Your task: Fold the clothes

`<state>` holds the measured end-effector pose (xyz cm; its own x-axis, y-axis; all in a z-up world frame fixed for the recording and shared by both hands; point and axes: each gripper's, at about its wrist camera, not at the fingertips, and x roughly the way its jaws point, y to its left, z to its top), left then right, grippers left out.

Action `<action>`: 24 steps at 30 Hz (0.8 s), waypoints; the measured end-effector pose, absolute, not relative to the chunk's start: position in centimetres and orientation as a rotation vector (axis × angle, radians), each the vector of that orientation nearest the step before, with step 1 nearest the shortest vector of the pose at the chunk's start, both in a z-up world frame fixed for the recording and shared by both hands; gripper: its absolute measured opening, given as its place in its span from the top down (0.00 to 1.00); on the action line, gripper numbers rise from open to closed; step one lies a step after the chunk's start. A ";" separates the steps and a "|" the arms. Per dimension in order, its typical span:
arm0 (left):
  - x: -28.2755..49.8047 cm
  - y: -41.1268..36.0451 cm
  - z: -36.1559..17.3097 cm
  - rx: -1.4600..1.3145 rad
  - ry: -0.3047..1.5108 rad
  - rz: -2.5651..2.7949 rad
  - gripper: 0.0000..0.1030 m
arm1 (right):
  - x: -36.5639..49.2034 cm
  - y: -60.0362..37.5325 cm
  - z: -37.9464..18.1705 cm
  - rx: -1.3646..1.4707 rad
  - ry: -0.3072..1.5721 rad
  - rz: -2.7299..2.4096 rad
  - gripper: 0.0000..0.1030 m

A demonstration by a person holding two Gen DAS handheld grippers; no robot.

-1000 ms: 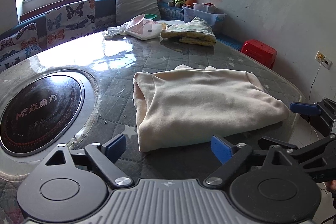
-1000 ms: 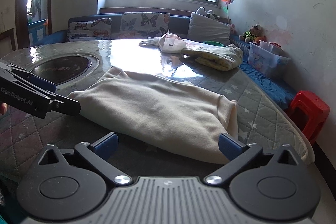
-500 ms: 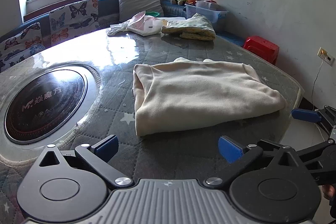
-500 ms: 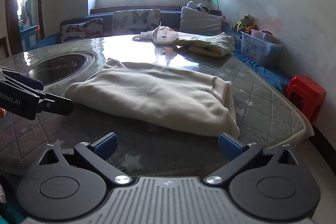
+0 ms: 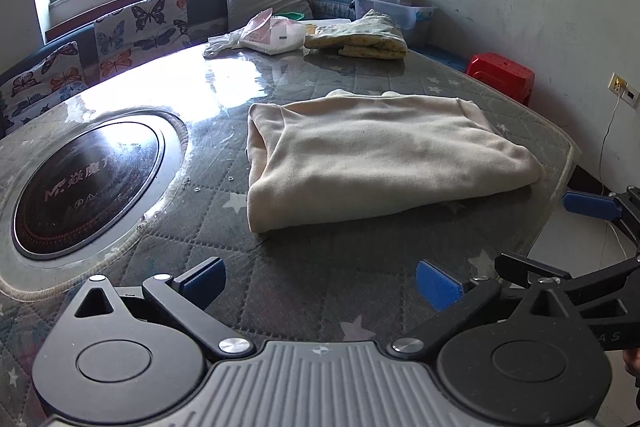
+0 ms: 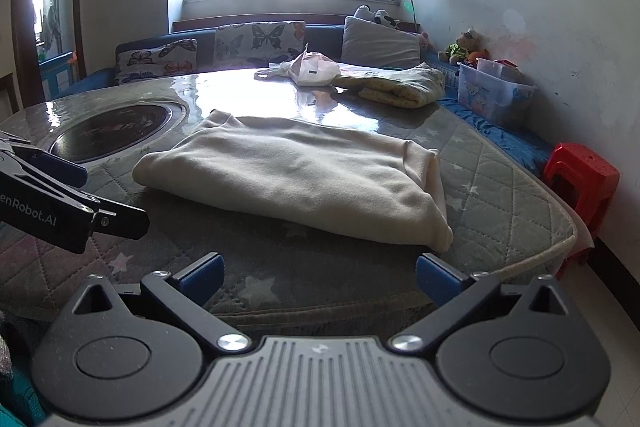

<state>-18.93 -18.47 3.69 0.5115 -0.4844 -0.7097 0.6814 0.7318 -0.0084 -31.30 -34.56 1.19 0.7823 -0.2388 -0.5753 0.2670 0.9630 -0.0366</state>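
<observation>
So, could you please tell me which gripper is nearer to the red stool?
Right. The right gripper sits at the table's corner on the red stool's side; the left gripper sits further along, toward the inset cooktop.

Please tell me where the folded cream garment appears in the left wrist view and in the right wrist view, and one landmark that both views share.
Left wrist view: the folded cream garment lies right of centre on the quilted table.
Right wrist view: it lies at the centre, stretching toward lower right.
Shared landmark: the red stool at the right wall.
</observation>
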 end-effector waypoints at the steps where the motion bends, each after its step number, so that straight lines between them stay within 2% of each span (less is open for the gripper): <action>1: -19.0 -18.5 3.7 0.289 0.754 -0.713 0.00 | -31.4 -34.5 1.2 0.047 0.615 -0.273 0.00; 24: -19.8 -18.3 3.8 0.310 0.749 -0.687 0.00 | -31.2 -34.7 1.2 0.100 0.632 -0.287 0.00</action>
<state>-19.76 -18.33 3.77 0.5303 -0.4591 -0.7127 0.6702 0.7419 0.0207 -31.19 -34.66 1.18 0.7688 -0.2340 -0.5951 0.2944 0.9557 0.0046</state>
